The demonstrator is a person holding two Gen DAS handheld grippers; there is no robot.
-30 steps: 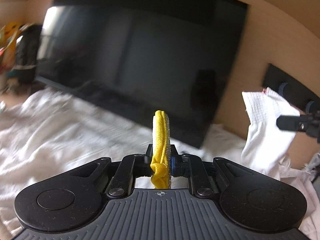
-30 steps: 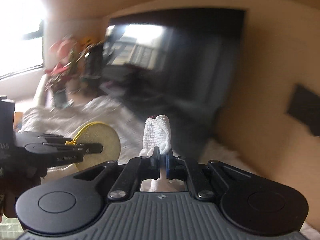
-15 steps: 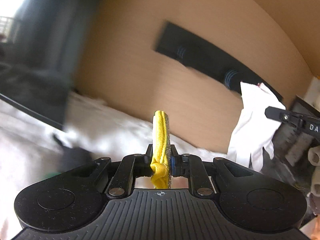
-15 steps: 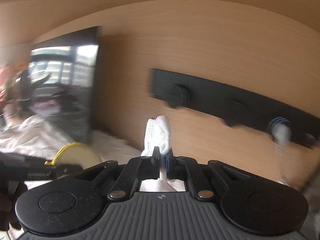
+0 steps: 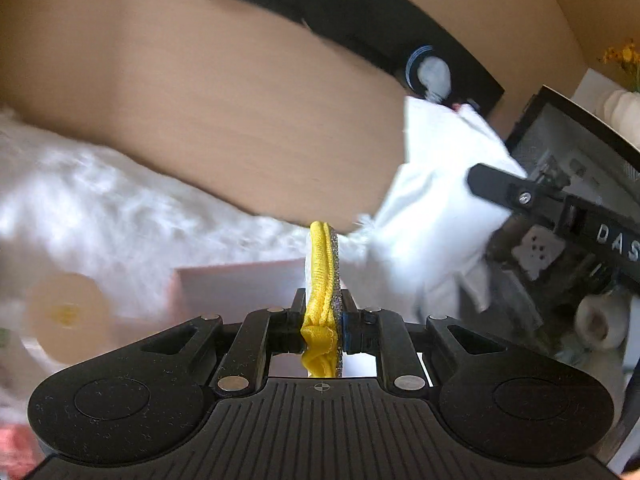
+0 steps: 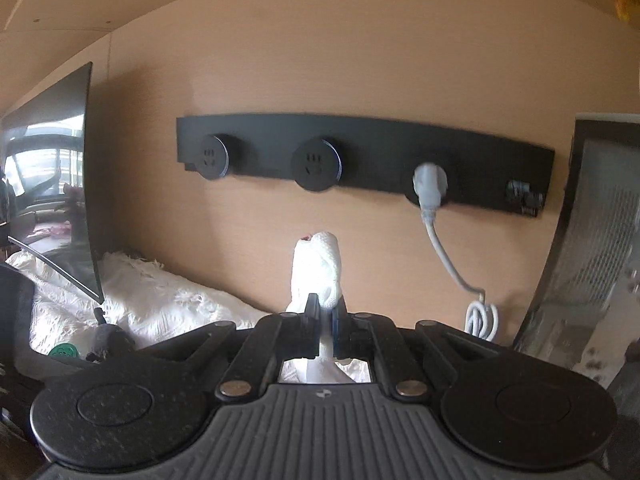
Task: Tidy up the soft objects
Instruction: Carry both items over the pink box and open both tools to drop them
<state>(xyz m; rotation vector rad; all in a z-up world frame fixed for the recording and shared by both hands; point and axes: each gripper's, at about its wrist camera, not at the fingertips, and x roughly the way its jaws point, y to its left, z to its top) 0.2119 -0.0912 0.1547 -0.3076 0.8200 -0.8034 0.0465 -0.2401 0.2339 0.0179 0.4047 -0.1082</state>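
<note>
Both loads have been swung away from the dark screen toward the socket strip point(image 6: 360, 160) — transport is judged underway. The left tongs point(image 5: 322, 320) are clamped on the yellow pad point(image 5: 320, 264); the right tongs point(image 6: 326, 320) pinch the white glove point(image 6: 318, 268), over the white blanket point(image 6: 160, 304).

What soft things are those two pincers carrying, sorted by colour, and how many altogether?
Yellow: 1, a round yellow pad clamped in the left gripper.
White: 1, a white cloth clamped in the right gripper.
Total: 2.
</note>
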